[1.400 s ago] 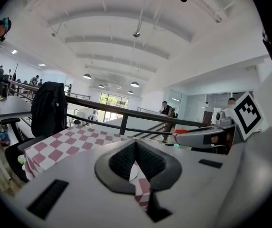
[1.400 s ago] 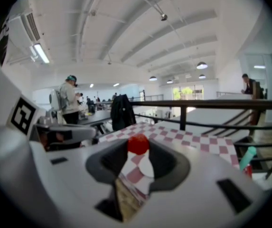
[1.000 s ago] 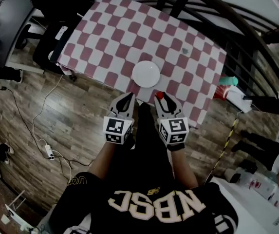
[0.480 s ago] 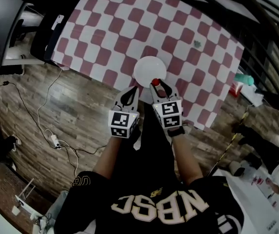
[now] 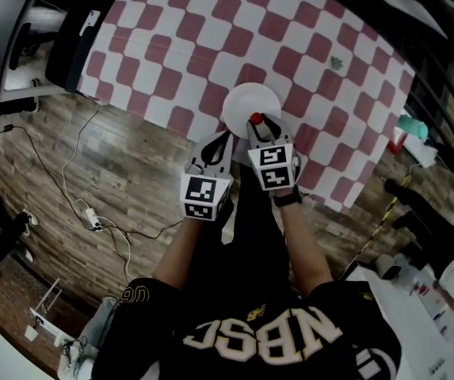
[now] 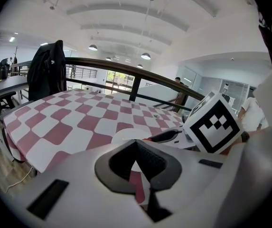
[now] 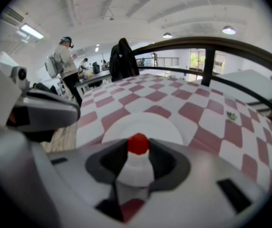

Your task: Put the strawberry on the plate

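Right tongs point(image 5: 257, 123) pinch the strawberry point(image 7: 138, 144) at the plate's point(image 7: 147, 123) near edge (left tongs point(image 6: 136, 144) closed, empty); only the drop is left.

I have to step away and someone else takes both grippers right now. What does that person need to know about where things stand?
Left gripper: jaws together, nothing in them, held by the near table edge beside the right one.
Right gripper: shut on the strawberry, with its tips over the near rim of the plate.
Plate: white, nothing on it, on the checked tablecloth close to the person's side.
Done: strawberry gripped and held at the plate.
Left: lower it, probably a little further in from the rim, open the jaws and back away.
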